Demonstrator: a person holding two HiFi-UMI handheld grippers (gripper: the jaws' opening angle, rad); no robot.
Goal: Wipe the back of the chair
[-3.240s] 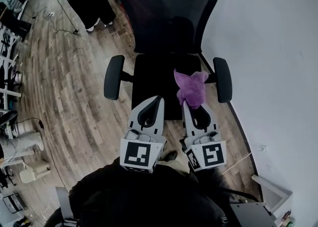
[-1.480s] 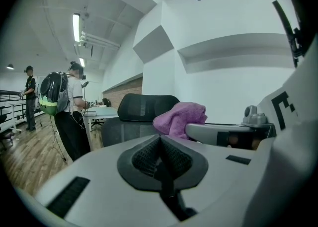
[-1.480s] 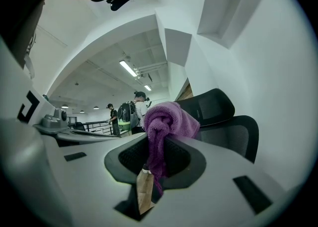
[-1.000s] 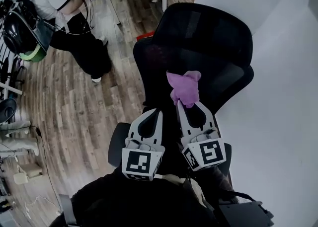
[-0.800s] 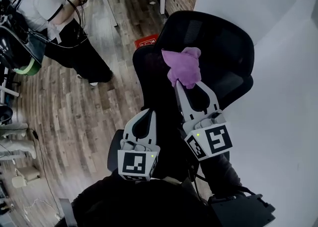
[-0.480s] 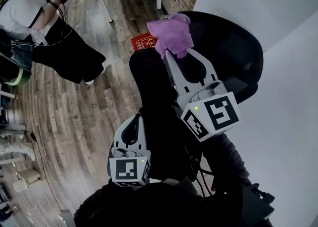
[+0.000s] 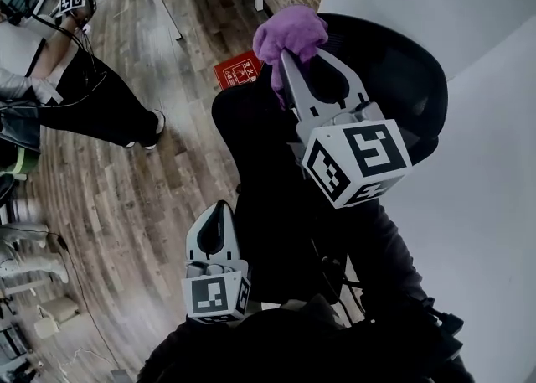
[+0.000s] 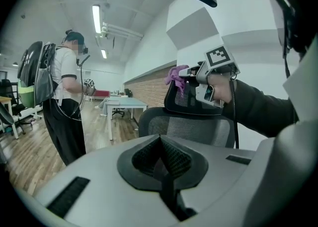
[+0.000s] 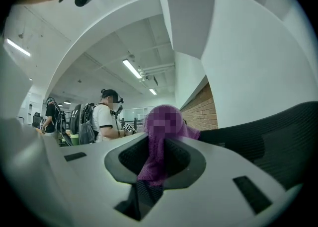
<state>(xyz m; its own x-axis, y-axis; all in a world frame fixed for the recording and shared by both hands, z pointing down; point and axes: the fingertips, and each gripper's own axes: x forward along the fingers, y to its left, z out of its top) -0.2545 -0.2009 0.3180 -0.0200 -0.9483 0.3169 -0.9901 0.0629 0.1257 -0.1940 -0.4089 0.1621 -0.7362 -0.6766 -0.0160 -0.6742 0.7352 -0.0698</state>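
Right gripper [image 7: 286, 59]: clamped on purple cloth [image 7: 291, 31], lifted from seat level to the top edge of the office chair's mesh back [image 7: 402, 80]; wiping looks ready to begin. Left gripper [image 7: 217, 208]: jaws together, empty, held low.

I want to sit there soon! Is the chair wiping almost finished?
Barely begun. Done: the right gripper has the purple cloth clamped. In hand: the cloth is up by the headrest. Left: wiping the chair back, seemingly all of it; the left gripper hangs shut, empty.
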